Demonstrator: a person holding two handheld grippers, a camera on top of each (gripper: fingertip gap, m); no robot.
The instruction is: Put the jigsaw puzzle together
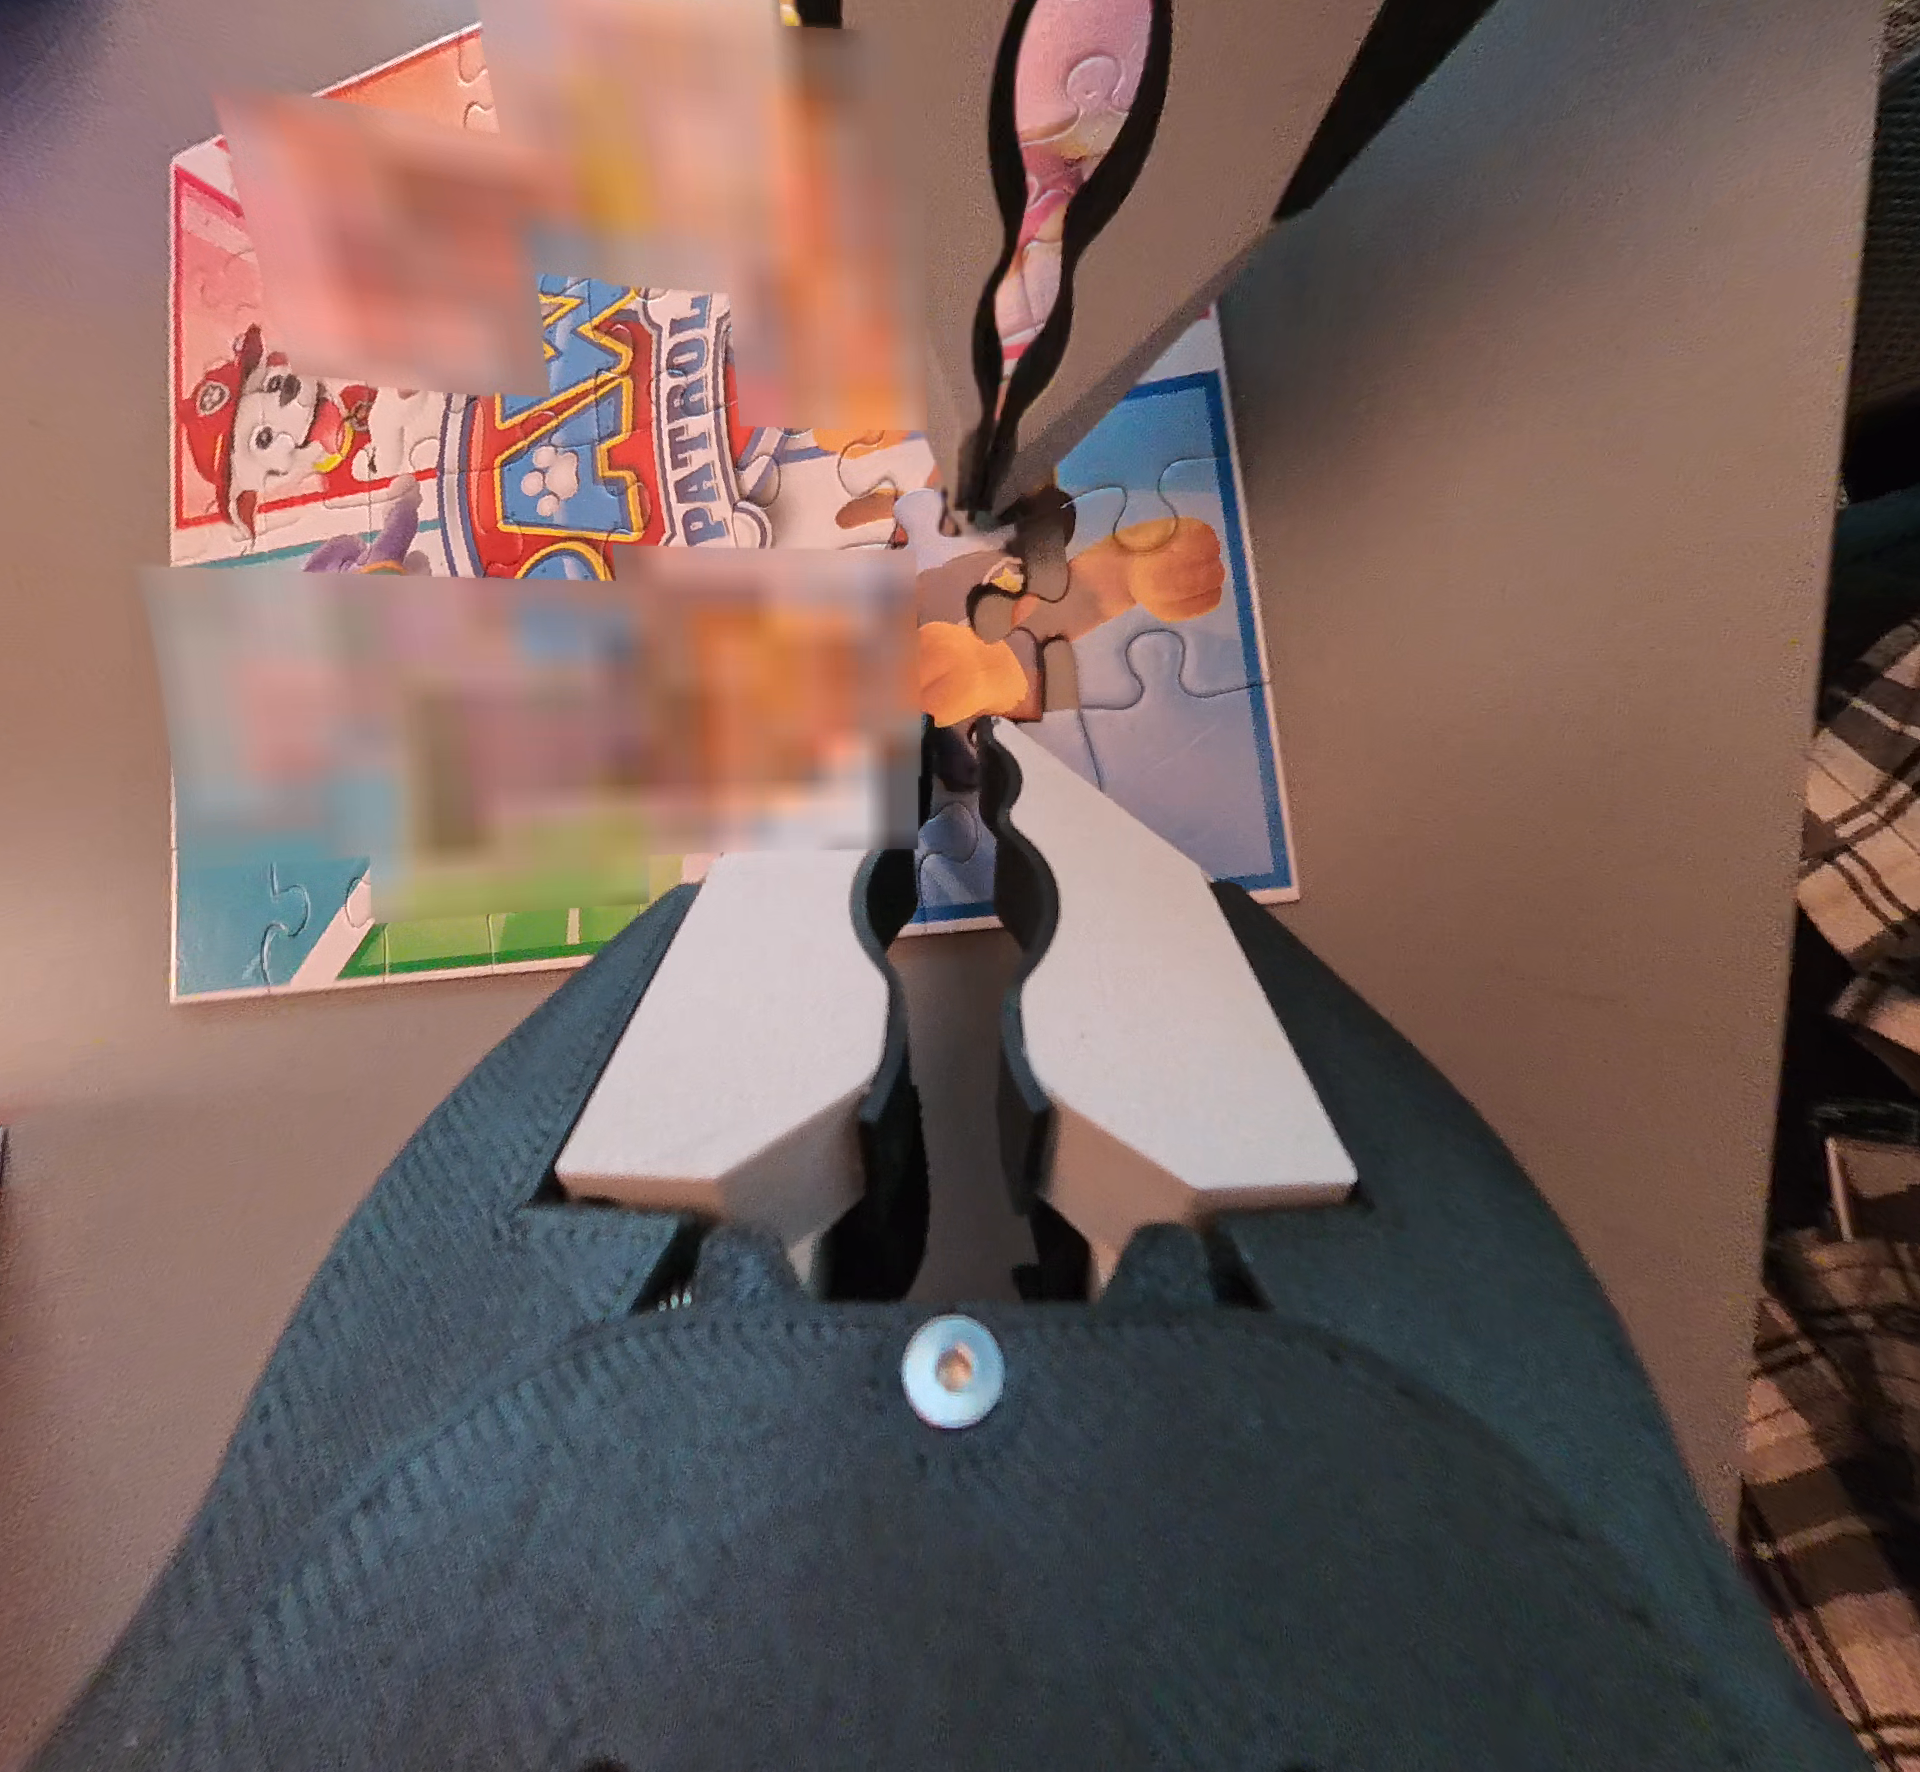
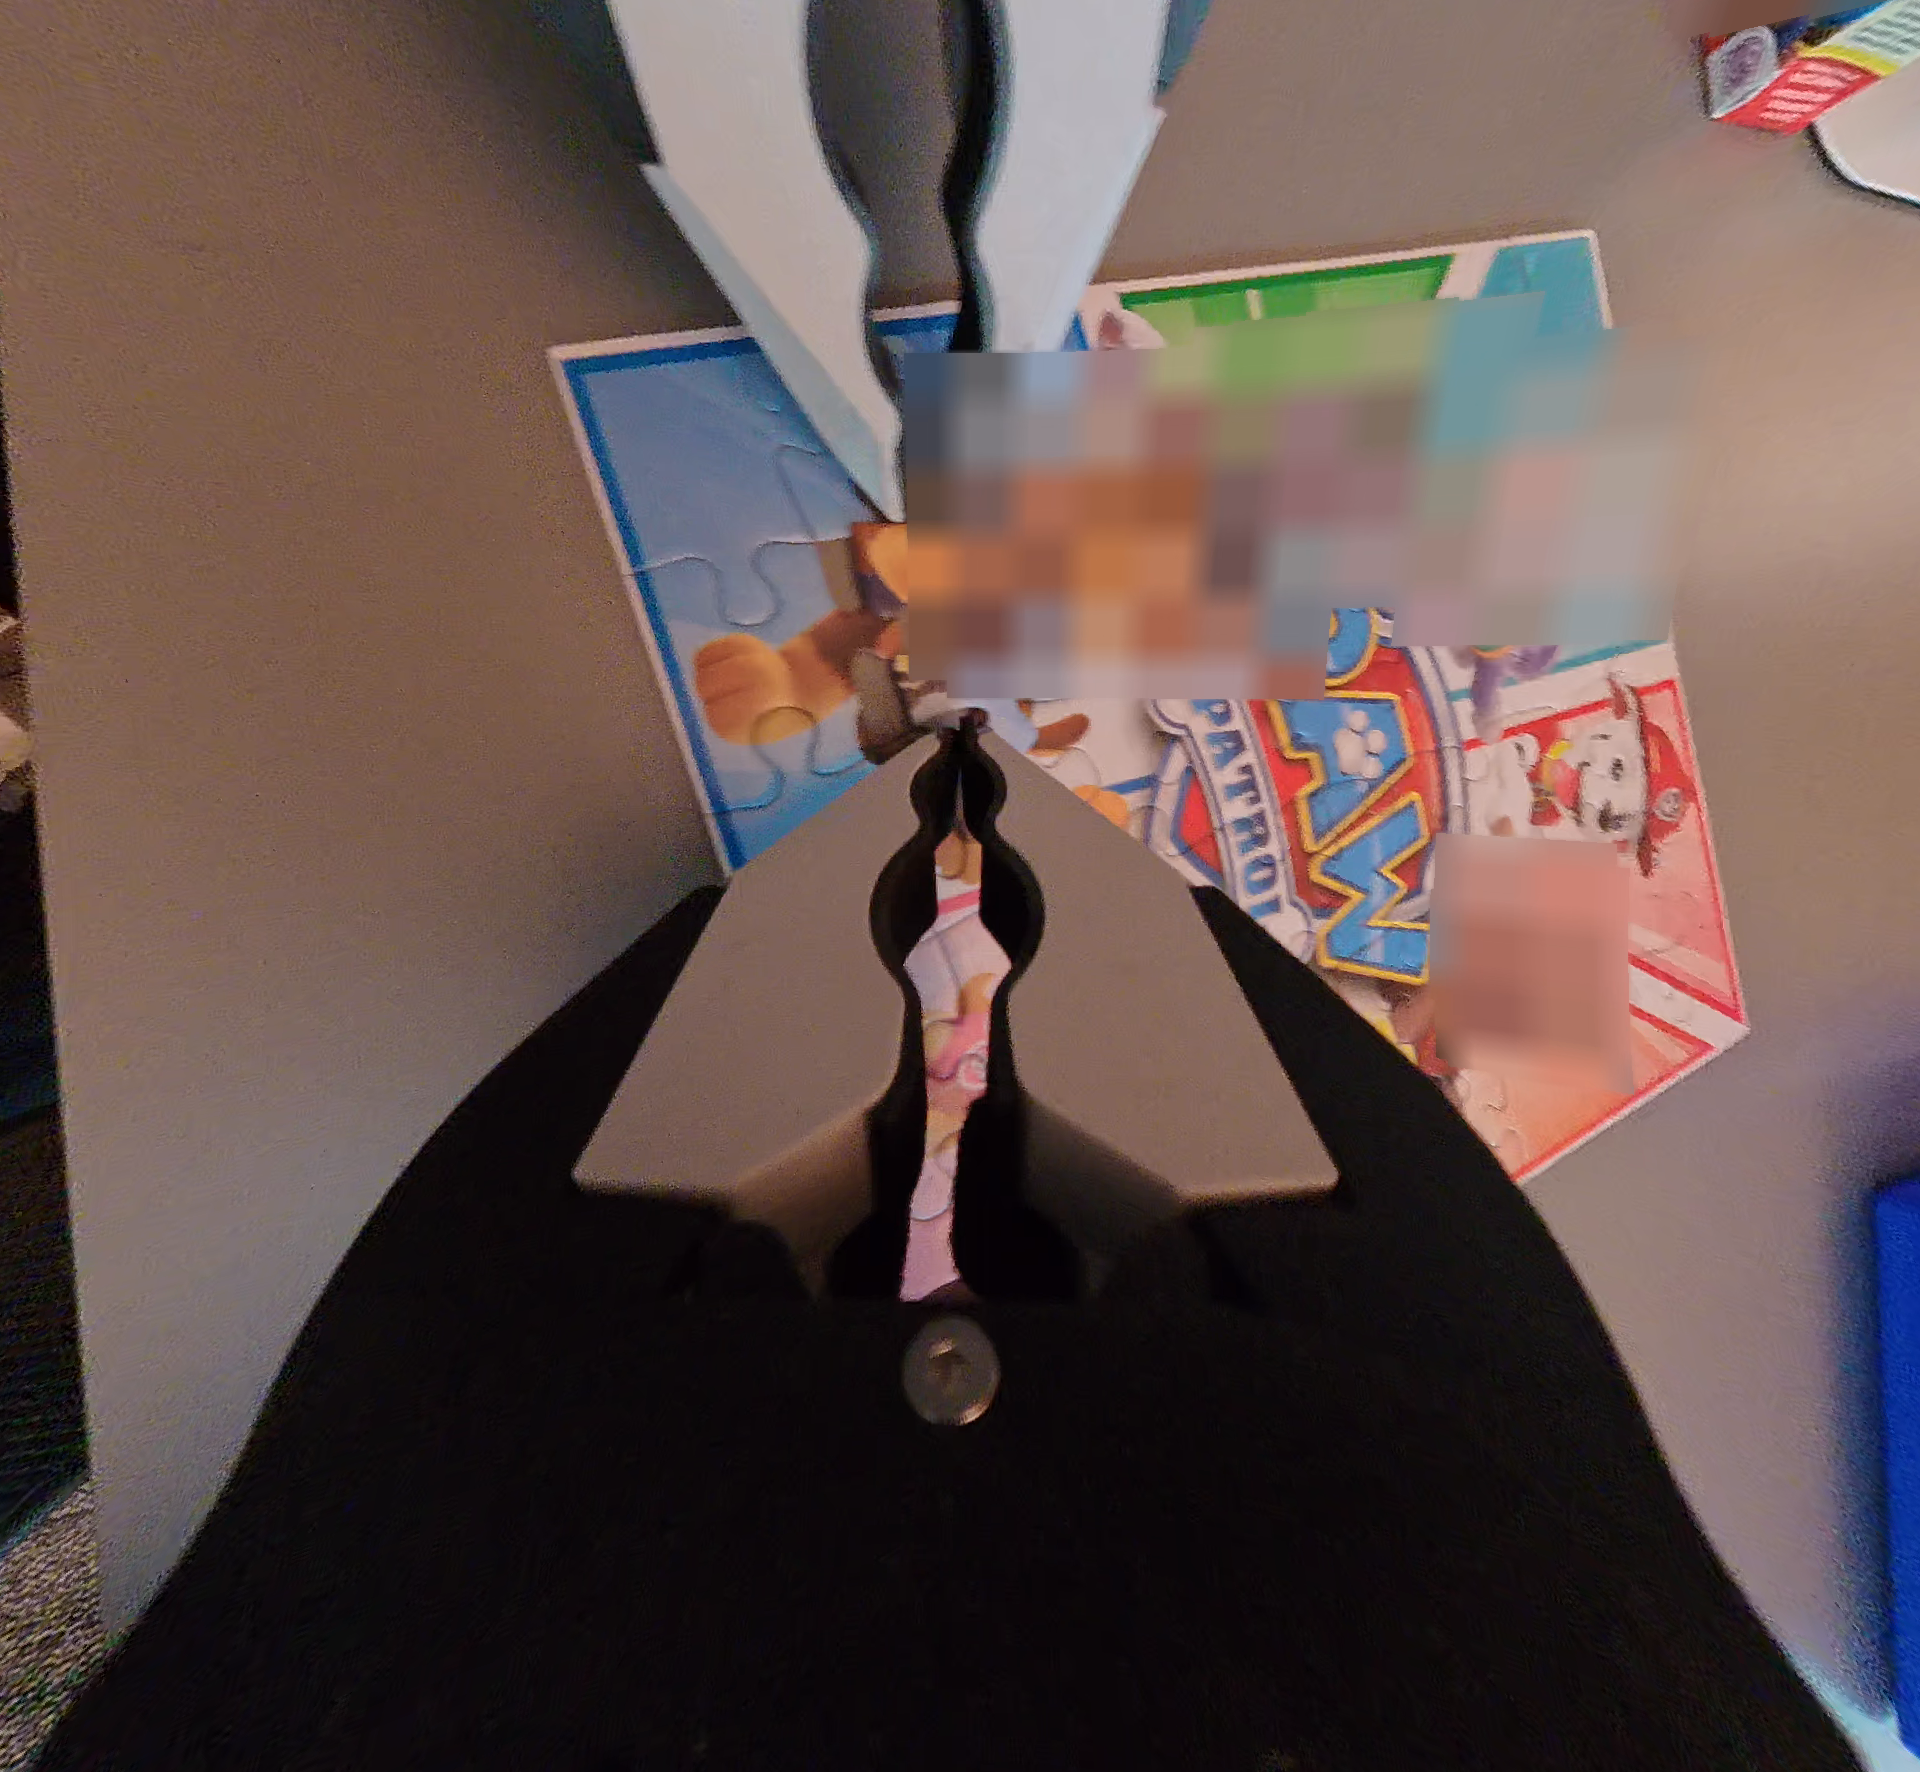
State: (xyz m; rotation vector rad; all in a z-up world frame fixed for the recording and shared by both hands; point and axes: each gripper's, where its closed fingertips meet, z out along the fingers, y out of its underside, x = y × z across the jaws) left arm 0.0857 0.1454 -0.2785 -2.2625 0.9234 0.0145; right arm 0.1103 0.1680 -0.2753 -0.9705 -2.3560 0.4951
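The jigsaw puzzle [image 1: 1174, 704] lies flat on the grey table [image 1: 1507, 787], mostly joined, with a blue-bordered part near both grippers; it also shows in the right wrist view [image 2: 707, 475]. Near its middle a loose piece [image 1: 925, 517] sits askew beside a dark hole [image 1: 1044, 527]. My right gripper [image 2: 961, 735] is shut, its tips down on that spot; it reaches in from the top of the left wrist view [image 1: 971, 496]. My left gripper [image 1: 966, 756] is shut and empty, its tips over the puzzle just short of the right gripper's; it also shows in the right wrist view [image 2: 961, 309]. Blurred patches hide much of the picture.
A puzzle box [image 2: 1808, 70] and a white object [image 2: 1870, 153] sit beyond the puzzle's far corner. A blue block [image 2: 1896, 1410] is at the table's side. The table edge [image 1: 1839, 787] runs close to the puzzle, with plaid cloth [image 1: 1860, 891] beyond it. Across from one pair of fingers to the other is roughly 4 centimetres.
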